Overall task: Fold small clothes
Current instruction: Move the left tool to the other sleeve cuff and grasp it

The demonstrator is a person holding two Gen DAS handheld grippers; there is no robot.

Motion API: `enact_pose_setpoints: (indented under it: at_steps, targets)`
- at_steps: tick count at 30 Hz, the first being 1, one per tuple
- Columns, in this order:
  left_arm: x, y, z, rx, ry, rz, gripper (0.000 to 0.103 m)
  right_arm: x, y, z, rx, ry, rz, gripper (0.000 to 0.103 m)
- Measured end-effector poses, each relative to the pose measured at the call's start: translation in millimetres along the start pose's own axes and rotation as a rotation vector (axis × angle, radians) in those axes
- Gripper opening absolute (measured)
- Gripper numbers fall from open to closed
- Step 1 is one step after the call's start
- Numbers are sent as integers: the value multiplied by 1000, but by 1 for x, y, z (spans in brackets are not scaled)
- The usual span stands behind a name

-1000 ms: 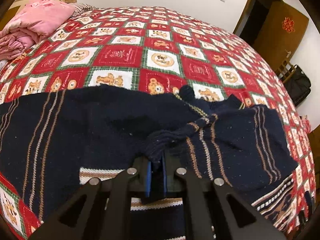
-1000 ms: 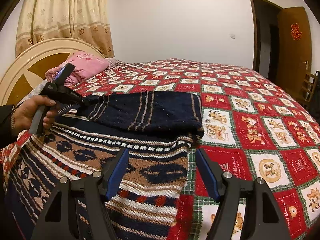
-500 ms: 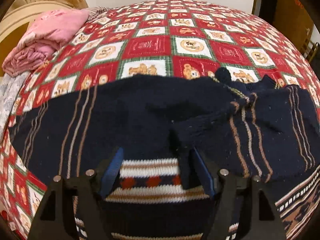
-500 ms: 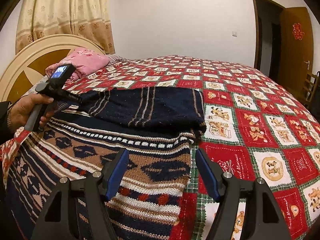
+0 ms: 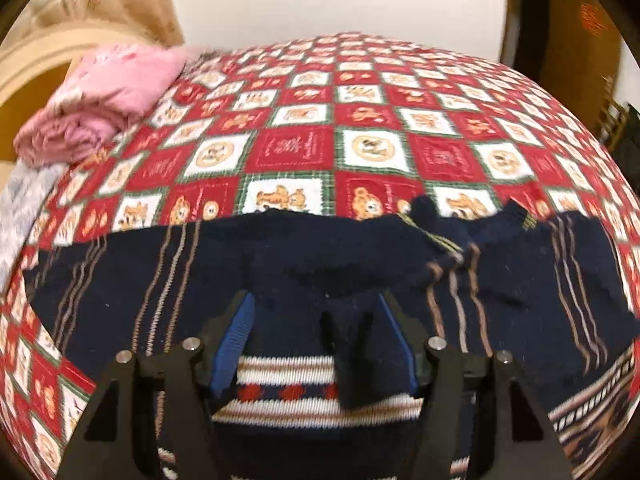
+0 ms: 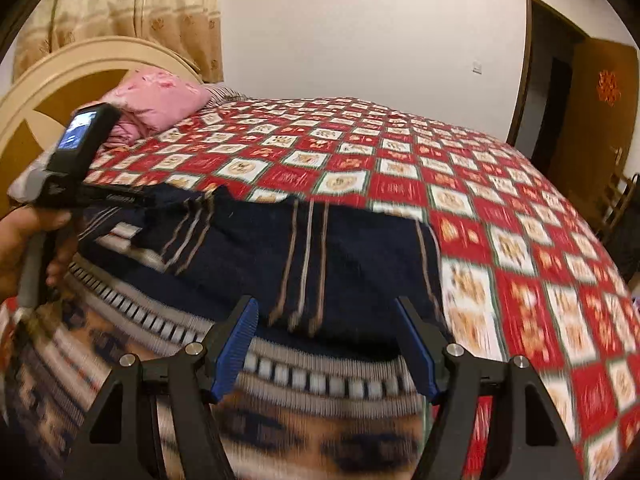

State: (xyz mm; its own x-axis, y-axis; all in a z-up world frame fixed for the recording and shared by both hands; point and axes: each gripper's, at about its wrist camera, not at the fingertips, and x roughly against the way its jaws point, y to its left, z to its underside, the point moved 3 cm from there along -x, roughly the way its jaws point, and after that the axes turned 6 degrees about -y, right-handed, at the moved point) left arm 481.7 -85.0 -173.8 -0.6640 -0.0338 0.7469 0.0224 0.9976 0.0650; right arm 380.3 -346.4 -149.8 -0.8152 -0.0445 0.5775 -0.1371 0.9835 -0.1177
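Far left: pink bedding (image 5: 100, 96) by headboard (image 6: 52, 84) | Left gripper (image 5: 316, 344): jaws apart, just closing slightly from wide, loose sweater fold between, unpinched | Sweater (image 5: 280, 264): navy, striped, sleeves folded over, flat on near side of quilt (image 5: 360, 128) | Right gripper (image 6: 326, 344): jaws wide, empty, above sweater hem | Far right: door (image 6: 592, 112)

A folded pink blanket (image 5: 104, 96) lies at the head of the red patchwork bedspread (image 5: 360, 148), near beige curtains (image 6: 132, 12).
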Motion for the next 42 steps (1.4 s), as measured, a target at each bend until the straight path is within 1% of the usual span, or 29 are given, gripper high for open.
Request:
enact_pose_setpoints:
  at_steps: [1,2,3,4,5,6,7,8,10,12,13,14,16,17,18,20,22,24,25,28,29,31,32,33,34,35,39,40,42]
  targets:
    - [-8,0,2,-13,22,-28,66,-19,-1,-2,1,46,29,69]
    - [-17,-1,5,-30,48,-62,66,-29,-2,-1,-5,72,43,69]
    - [-24,-1,10,-41,71,-80,66,-45,-5,5,-20,124,54,69]
    - [-30,1,15,-46,86,-89,68,-54,-6,12,-22,171,61,69]
    - [-31,3,19,-44,72,-82,69,-61,-9,22,-26,214,72,69]
    - [-28,4,22,-52,53,-83,73,-64,-10,31,-36,239,69,69]
    - [-26,5,25,-72,44,-88,76,-60,-13,38,-55,224,53,69]
    - [-23,4,28,-102,34,-93,77,-53,-14,44,-63,215,40,69]
    - [-12,6,33,-140,4,-89,77,-45,-13,49,-45,234,35,69]
    - [-1,14,33,-107,-14,-49,76,-38,-5,45,14,228,64,69]
    - [6,20,32,-75,-27,-26,76,-35,1,38,6,211,42,69]
    - [11,23,31,-57,-41,-18,76,-33,5,34,-9,199,16,69]
    - [19,28,29,-54,-77,-37,76,-29,27,15,-30,161,-59,69]
    - [22,32,28,-50,-94,-61,76,-29,37,9,-25,153,-74,69]
    - [24,37,29,-38,-95,-67,77,-33,49,2,-17,148,-95,69]
    - [26,47,33,-9,-66,-31,77,-47,73,-11,-25,147,-148,69]
    - [29,56,40,9,-47,-19,77,-67,91,-24,-83,165,-179,69]
    - [32,63,47,10,-40,-4,77,-81,106,-30,-93,157,-163,69]
    - [34,66,50,4,-41,-9,77,-92,113,-30,-87,167,-139,69]
    - [39,75,58,-12,-61,-35,77,-114,124,-6,-91,271,-98,69]
    - [40,77,60,-18,-64,-36,77,-107,128,-4,-65,229,-83,69]
    - [42,81,65,-28,-73,-42,77,-96,134,4,-29,247,-96,69]
    - [43,84,67,-32,-77,-42,77,-92,136,7,-12,275,-111,69]
    - [43,85,69,-36,-79,-43,77,-88,138,8,19,280,-107,68]
    - [44,87,70,-36,-79,-44,77,-85,139,5,36,267,-99,61]
    - [44,89,72,-33,-80,-42,77,-80,138,2,31,249,-99,60]
    - [47,99,78,-22,-74,-43,77,-77,142,-30,-112,133,-160,60]
    - [48,103,79,-22,-73,-48,77,-83,150,-36,-118,119,-166,60]
    - [50,111,81,-16,-74,-60,77,-99,168,-44,-99,127,-154,60]
